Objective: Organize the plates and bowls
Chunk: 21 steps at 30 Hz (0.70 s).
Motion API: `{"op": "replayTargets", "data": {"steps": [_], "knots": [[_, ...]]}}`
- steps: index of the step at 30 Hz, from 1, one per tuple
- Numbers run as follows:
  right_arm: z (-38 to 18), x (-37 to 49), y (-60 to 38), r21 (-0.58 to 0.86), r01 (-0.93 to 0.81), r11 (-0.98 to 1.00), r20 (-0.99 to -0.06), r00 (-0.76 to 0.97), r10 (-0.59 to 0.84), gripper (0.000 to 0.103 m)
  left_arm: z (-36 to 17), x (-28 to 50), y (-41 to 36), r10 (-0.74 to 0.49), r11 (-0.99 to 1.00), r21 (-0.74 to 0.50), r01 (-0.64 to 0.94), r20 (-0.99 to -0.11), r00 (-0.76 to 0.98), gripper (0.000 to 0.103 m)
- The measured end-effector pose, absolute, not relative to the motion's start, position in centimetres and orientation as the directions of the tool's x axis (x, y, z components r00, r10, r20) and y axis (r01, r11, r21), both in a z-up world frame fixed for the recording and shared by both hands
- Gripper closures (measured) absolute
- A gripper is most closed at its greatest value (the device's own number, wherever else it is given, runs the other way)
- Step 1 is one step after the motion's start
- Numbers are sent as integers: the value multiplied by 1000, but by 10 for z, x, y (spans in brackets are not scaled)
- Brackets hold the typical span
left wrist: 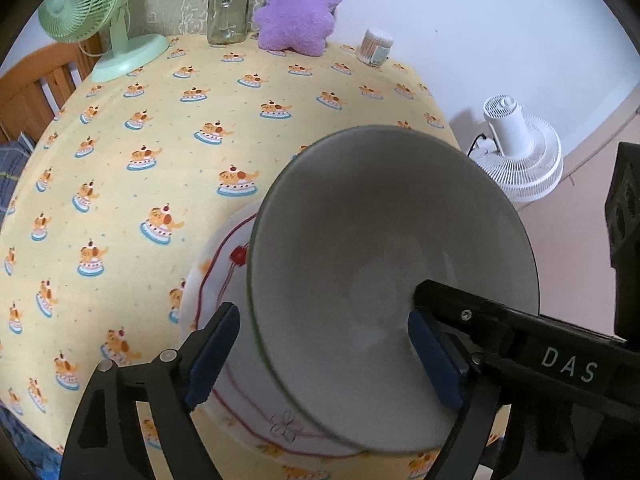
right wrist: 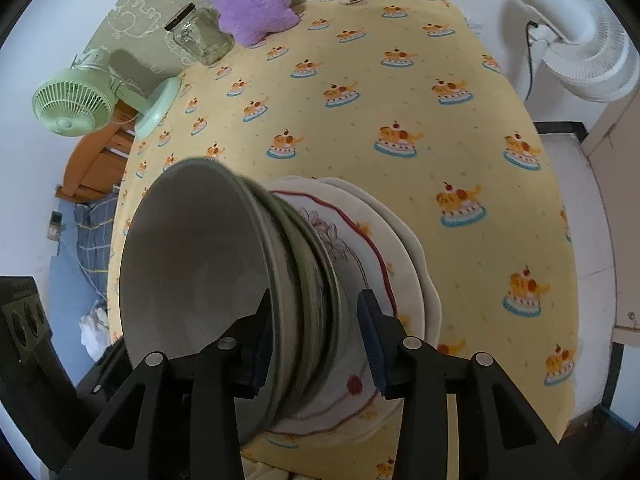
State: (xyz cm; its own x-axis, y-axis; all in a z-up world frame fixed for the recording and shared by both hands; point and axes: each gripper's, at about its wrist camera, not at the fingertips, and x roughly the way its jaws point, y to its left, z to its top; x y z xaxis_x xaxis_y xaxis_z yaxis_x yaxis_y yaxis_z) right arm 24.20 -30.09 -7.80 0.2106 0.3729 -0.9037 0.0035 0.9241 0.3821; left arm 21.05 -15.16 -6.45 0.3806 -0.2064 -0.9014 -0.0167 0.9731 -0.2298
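Sitting on the stacked plates [right wrist: 404,248] near the front edge of the desk [left wrist: 168,128], the grey bowl [left wrist: 384,264] has its wall between both sets of jaws. In the left wrist view the left gripper [left wrist: 320,356] straddles the bowl's near rim: one blue pad is outside, clear of the wall with a gap showing, the other is inside the bowl, so these jaws stand open and hold nothing. In the right wrist view the bowl proves to be the top of a nest of green-rimmed bowls [right wrist: 304,264], blurred at the edges. The right gripper [right wrist: 316,344] has one finger inside the top bowl and the other outside the nest, over the plate; the outer pad stands off from the bowls, so these jaws are parted too.

The top plate [left wrist: 224,280] is white with a red wavy line and a cherry print; a larger cream plate lies under it. The desk wears a yellow cloth printed with cakes. Along its far edge stand a green desk fan [left wrist: 104,20], a glass jar [left wrist: 229,10], a purple plush [left wrist: 298,6] and a tub of cotton swabs [left wrist: 376,46]. A white floor fan [left wrist: 520,148] stands beyond the desk by the white wall.
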Motion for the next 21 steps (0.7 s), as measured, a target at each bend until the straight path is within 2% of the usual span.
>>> {"op": "replayTargets", "data": {"steps": [5, 12, 14, 16, 21], "knots": [[-64, 225, -301, 355, 38, 934, -901, 279, 332, 57, -53, 202, -144, -221, 972, -233, 23, -885, 409, 16], [-17, 194, -276, 189, 37, 981, -872, 466, 150, 57, -22, 189, -116, -223, 974, -218, 69, -842, 491, 16], [-6, 184, -267, 160, 47, 986, -850, 514, 114, 53, -14, 183, -101, -211, 976, -205, 69, -826, 523, 16], [5, 171, -254, 129, 60, 990, -824, 562, 73, 44, -6, 176, -85, -184, 982, -177, 68, -808, 559, 16], [16, 147, -219, 83, 80, 993, -782, 623, 15, 36, 10, 154, -47, -86, 996, -68, 53, -752, 654, 11]]}}
